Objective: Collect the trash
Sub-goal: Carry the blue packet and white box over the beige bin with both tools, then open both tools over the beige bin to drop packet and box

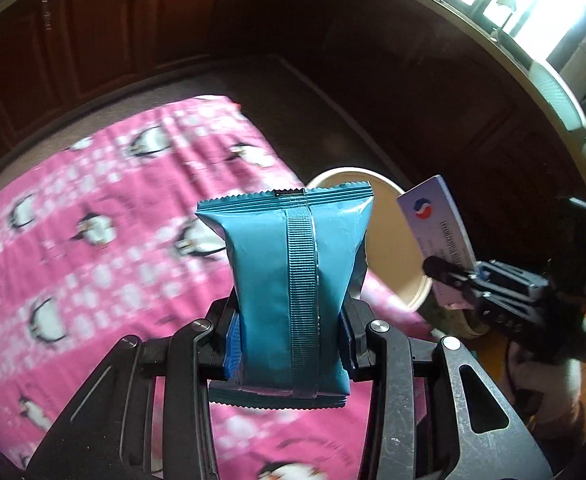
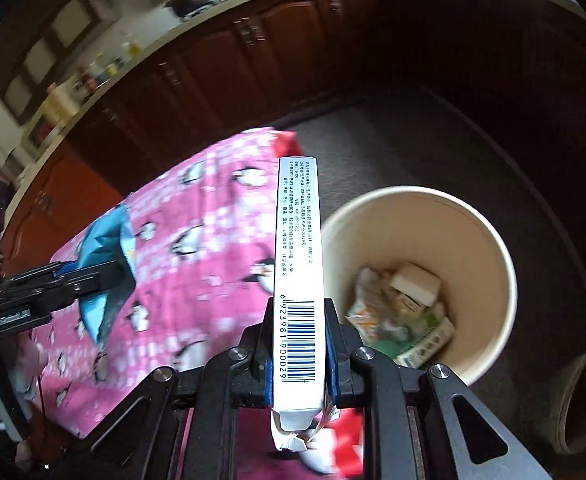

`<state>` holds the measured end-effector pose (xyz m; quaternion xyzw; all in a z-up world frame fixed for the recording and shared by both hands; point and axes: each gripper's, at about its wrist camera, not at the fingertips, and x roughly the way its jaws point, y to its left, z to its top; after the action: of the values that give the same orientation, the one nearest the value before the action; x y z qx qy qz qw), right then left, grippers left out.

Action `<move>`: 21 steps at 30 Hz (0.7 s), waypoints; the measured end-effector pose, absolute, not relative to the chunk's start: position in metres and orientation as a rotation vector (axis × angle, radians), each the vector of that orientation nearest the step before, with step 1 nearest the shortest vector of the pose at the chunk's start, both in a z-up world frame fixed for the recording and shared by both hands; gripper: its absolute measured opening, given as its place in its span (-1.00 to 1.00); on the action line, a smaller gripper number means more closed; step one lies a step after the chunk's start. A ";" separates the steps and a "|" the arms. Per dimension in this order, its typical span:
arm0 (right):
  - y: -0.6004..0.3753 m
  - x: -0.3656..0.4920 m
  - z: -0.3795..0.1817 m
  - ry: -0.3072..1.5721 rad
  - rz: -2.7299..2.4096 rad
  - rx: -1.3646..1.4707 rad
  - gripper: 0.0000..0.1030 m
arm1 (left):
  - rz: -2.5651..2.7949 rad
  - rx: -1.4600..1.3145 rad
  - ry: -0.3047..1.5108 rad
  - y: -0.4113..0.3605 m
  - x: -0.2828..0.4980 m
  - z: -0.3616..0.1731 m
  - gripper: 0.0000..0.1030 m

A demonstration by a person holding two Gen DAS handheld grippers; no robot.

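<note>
Blue packet (image 1: 293, 292) clenched in the left tongs (image 1: 289, 344) and white box (image 2: 299, 280) gripped by the right tongs (image 2: 299, 360) hover near the bin (image 2: 493, 248) at two o'clock, needing carrying over its rim, then release.

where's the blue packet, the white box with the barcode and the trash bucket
blue packet (image 1: 293, 280): left wrist view, on its ribbed centre seam.
white box (image 2: 299, 272): right wrist view, on its narrow printed side above the barcode.
trash bucket (image 2: 489, 240): right wrist view, on the bare inner wall at right.
</note>
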<state>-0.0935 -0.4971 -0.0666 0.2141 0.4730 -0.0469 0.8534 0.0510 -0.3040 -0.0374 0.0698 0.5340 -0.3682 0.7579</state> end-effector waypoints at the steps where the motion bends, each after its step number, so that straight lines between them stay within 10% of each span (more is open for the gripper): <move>1: -0.502 -0.093 -0.069 1.000 -0.114 0.454 -0.66 | -0.817 0.150 1.169 -0.315 0.051 -0.039 -0.30; 13: -0.546 -0.097 -0.103 1.056 -0.281 0.493 -0.64 | -0.901 0.116 1.228 -0.399 0.048 -0.063 -0.27; 16: -0.549 -0.099 -0.104 1.055 -0.321 0.489 -0.10 | -0.906 0.122 1.229 -0.409 0.048 -0.069 -0.02; 21: -0.553 -0.111 -0.103 1.033 -0.340 0.519 -0.08 | -0.917 0.141 1.211 -0.411 0.045 -0.075 0.15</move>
<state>-0.1108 -0.5533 -0.1030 0.2442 0.4856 -0.1598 0.8240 0.0446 -0.4113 -0.0747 0.0638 0.5485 -0.4154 0.7229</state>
